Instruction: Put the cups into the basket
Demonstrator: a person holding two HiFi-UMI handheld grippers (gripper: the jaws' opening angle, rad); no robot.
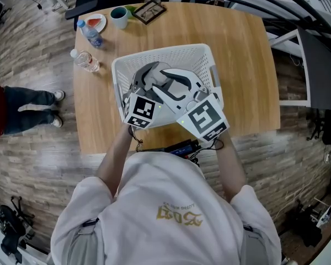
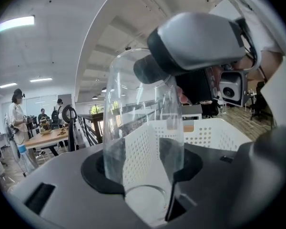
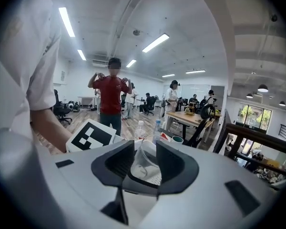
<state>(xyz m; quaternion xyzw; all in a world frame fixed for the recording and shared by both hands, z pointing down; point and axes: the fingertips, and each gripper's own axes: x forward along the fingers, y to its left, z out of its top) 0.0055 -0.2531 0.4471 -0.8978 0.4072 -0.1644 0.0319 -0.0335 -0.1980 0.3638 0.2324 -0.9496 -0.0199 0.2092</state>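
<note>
Wooden surface and white basket are seen below both tools: a clear cup is gripped in the wide-set jaws of the left tool and should be lowered upright before release, while the right tool is spread open about a second cup ahead.

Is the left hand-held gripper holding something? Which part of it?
Yes. The left hand-held gripper holds a tall, clear see-through cup by its lower sides, near the base, over the white perforated plastic basket.
</note>
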